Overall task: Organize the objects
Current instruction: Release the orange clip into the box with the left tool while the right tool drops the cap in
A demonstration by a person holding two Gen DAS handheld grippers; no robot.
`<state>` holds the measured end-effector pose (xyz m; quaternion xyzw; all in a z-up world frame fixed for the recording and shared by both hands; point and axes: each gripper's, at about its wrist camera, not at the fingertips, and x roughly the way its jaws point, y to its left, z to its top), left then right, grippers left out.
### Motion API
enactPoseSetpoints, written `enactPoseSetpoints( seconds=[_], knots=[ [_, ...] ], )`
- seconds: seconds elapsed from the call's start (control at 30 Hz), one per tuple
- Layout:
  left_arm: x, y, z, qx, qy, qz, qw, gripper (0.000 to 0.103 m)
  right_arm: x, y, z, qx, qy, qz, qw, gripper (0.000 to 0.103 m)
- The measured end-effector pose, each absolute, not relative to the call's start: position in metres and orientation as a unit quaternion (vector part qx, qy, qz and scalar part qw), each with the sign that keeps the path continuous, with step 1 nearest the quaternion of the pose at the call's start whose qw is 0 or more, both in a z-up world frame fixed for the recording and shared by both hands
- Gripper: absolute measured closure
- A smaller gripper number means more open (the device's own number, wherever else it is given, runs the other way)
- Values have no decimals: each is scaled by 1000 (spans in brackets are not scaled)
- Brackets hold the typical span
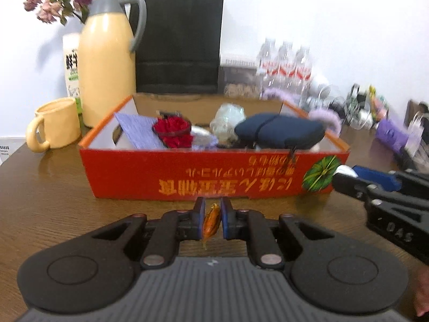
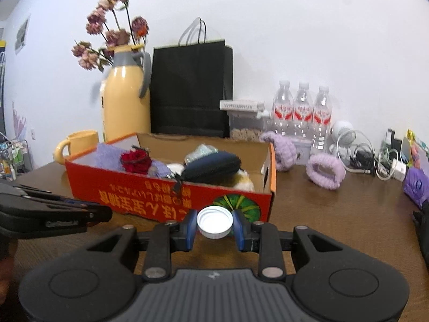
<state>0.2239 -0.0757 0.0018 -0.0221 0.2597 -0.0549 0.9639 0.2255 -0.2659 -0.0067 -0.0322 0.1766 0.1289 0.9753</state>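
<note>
The bench [image 2: 335, 214] carries a red cardboard box [image 1: 187, 171] straight ahead of both hand-held grippers, its near wall just beyond their fingertips. The box already holds a dark blue pouch [image 1: 278, 131], a red flower-like piece [image 1: 173, 131], a lilac cloth [image 1: 139, 128] and a clear crumpled item, so the sorting looks well along.

The step in hand appears to be carrying two small things to the box. The left hand-held gripper [image 1: 213, 221] is clenched on a small amber, wrapped-looking object [image 1: 211, 222], pinched upright between its pads. The right hand-held gripper [image 2: 214, 224] grips a white bottle cap [image 2: 214, 221] across its rim, open side facing the camera; it sits to the right of the left one, near the box's front right corner.

Next, each should probably rise above the near wall, pass forward over it and let go above a free patch. The pouch [image 2: 211, 165] bulges close to the rim, so the cap needs the gap to its right.

Two fluffy lilac bands [image 2: 324, 171] lie farther right on the bench, not yet boxed.
</note>
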Motion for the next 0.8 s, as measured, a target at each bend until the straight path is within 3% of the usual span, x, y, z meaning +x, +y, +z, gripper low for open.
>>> enactPoseSetpoints(
  seconds=[0.43,0.8],
  knots=[
    [249,-42,64,-51,189,-60,979,90,247,-234,54,-20,115,169,979,76],
    [331,-24,56,-44,200,-75,976,90,341,-203,39,-28,176,160,971,76]
  ],
)
